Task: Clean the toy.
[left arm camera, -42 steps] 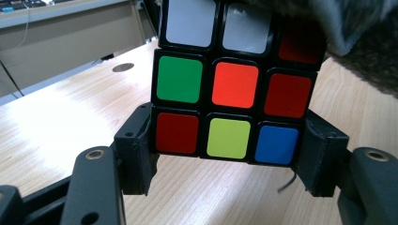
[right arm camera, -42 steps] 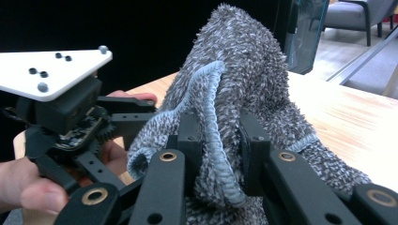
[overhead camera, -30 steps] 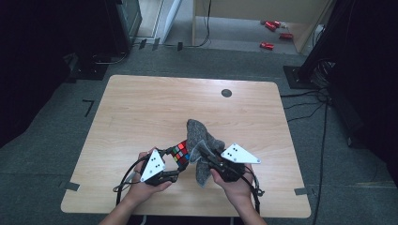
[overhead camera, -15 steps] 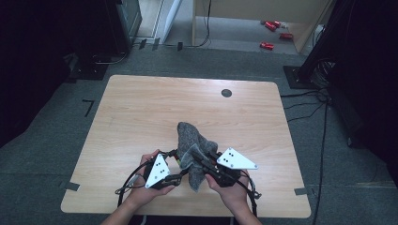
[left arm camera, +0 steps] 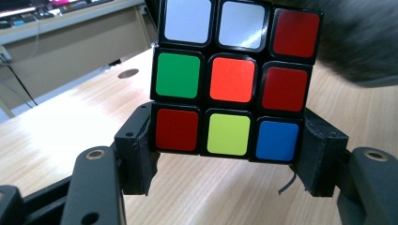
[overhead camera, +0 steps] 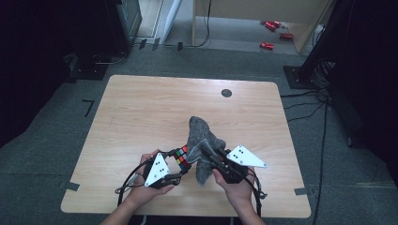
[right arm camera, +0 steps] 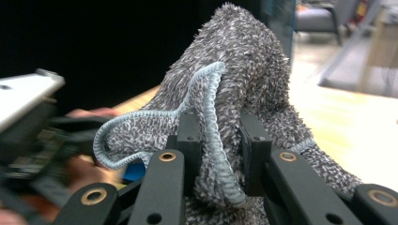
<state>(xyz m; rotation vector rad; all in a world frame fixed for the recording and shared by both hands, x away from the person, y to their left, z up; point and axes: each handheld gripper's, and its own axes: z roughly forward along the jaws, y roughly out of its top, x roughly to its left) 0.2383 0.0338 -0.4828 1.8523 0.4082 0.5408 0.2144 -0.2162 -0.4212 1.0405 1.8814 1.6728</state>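
Note:
A Rubik's cube [overhead camera: 180, 158] is held just above the wooden table [overhead camera: 141, 117] near its front edge, with my left gripper [overhead camera: 182, 168] shut on its lower row. In the left gripper view the cube [left arm camera: 232, 79] shows white, red, green, orange, yellow and blue squares, and the left gripper [left arm camera: 227, 154] has a pad on each side of it. A grey fuzzy cloth [overhead camera: 202, 136] with a blue hem stands bunched up right beside the cube. My right gripper [overhead camera: 206, 152] is shut on it. In the right gripper view the cloth [right arm camera: 244, 70] is pinched by the right gripper [right arm camera: 218, 140].
A dark round grommet [overhead camera: 226, 93] sits in the table's far side. Cables trail from both grippers over the front edge. Red items [overhead camera: 267, 45] lie on the floor beyond the table, near a wooden shelf unit [overhead camera: 263, 18].
Half a second ago the cloth lay over the cube and hid it. It has since drawn back slightly to the right, so the cube's coloured face shows again. The left hand stayed put.

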